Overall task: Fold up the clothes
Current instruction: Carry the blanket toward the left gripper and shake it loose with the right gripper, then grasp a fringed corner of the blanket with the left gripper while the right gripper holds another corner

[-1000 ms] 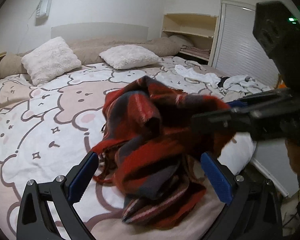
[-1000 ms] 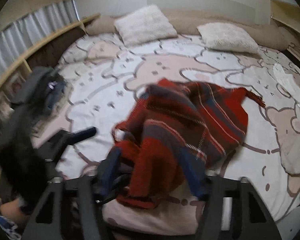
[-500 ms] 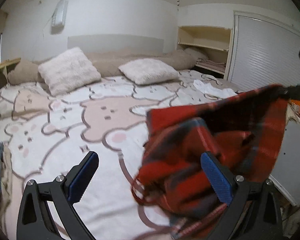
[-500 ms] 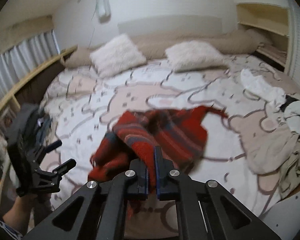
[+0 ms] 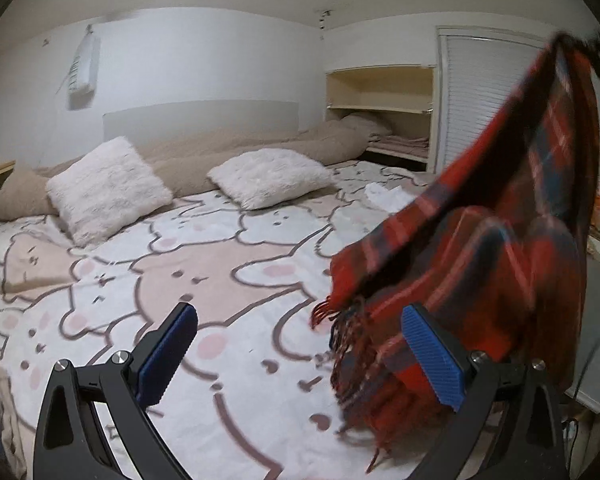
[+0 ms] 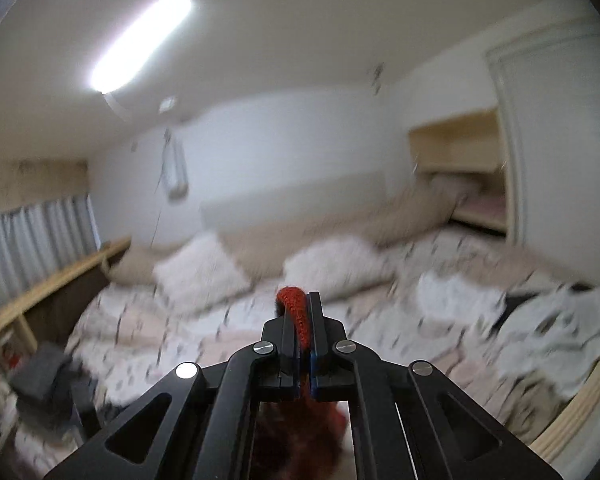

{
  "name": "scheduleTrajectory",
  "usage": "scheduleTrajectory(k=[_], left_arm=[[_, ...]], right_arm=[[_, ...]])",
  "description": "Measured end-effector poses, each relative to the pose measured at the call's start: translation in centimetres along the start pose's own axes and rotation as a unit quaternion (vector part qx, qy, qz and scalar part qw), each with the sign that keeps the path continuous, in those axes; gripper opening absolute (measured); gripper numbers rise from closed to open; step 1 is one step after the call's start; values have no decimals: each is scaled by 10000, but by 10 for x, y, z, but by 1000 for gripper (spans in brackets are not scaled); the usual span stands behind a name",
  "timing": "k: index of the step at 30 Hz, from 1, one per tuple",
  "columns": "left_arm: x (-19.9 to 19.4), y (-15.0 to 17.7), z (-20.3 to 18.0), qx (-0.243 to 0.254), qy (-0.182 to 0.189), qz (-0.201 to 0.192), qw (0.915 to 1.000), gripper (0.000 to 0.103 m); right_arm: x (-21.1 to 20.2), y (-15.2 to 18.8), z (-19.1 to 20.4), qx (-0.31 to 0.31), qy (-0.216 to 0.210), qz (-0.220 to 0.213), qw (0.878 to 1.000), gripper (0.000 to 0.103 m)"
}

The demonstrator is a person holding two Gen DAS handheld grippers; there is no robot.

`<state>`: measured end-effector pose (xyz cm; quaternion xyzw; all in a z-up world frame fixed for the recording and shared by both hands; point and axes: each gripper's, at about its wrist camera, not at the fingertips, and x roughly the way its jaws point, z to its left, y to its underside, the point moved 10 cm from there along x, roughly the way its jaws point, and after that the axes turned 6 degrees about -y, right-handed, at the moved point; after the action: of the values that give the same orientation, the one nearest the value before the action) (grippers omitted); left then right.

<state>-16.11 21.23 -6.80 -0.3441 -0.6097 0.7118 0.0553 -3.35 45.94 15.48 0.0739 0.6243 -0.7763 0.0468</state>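
1. The left wrist view looks across a bed point(image 5: 112, 280) with a cartoon bear cover. The left gripper point(image 5: 300, 352) hangs over it with its blue-padded jaws spread wide and nothing between them.
2. Only this view shows the red plaid scarf point(image 5: 500, 240) at full length. It hangs in the air at the right, from a top corner near the upper right of the frame down to a fringed end point(image 5: 352, 344) just above the bed, beside the gripper's right finger.
3. This view is also the sharp one for the two white fluffy pillows point(image 5: 104, 188) and the wall shelf point(image 5: 380, 108).
4. The right wrist view shows what holds the scarf point(image 6: 296, 308): the right gripper point(image 6: 305, 316) has its jaws pinched together on a red fold, which pokes out above the fingertips.
5. This view is blurred, and it alone shows the lit ceiling lamp point(image 6: 140, 40), the curtains point(image 6: 32, 240), and the heap of white laundry point(image 6: 520, 308) on the bed's right side.
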Motion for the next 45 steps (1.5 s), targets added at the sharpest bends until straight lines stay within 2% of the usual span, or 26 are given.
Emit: scheduleTrajectory(k=[3, 6, 9, 12, 14, 17, 20, 23, 27, 31, 36, 42, 45], left_arm=[[1, -12, -16, 59, 142, -119, 9998, 103], [6, -25, -36, 92, 393, -202, 9990, 103], [14, -29, -66, 299, 775, -299, 9961, 103], [19, -24, -103, 768, 1099, -478, 9898, 103], [27, -19, -125, 1159, 1093, -557, 9857, 100], [55, -18, -147, 1466, 1143, -403, 9817, 84], [78, -20, -162, 1599, 1301, -296, 9781, 83], [86, -17, -184, 1868, 1670, -314, 9676, 83], [83, -8, -215, 2373, 2051, -432, 9485, 83], [91, -5, -238, 2827, 2046, -493, 9358, 83], [109, -7, -242, 2819, 1964, -440, 9381, 83], [110, -4, -237, 2811, 1907, -560, 9389, 83], [106, -2, -241, 2890, 1960, -634, 9349, 77]], right_arm=[[-15, -48, 2, -233, 106, -379, 9990, 3], [-27, -86, 13, -316, -2, -619, 9976, 3], [-33, -96, 20, -287, -112, -630, 9975, 3], [-33, -90, 19, -207, -161, -572, 9980, 3], [-31, -84, 14, -132, -206, -490, 9985, 3], [-28, -74, 5, 21, -270, -336, 9991, 3], [-27, -66, -7, 138, -239, -237, 9993, 3], [-28, -64, -20, 261, -197, -148, 9994, 3], [-28, -63, -40, 340, 0, -61, 9994, 3], [-29, -61, -58, 489, 130, 15, 9987, 3], [-27, -57, -68, 583, 209, 153, 9980, 3], [-25, -58, -67, 556, 137, 316, 9979, 3], [-22, -58, -64, 552, 80, 389, 9977, 3]])
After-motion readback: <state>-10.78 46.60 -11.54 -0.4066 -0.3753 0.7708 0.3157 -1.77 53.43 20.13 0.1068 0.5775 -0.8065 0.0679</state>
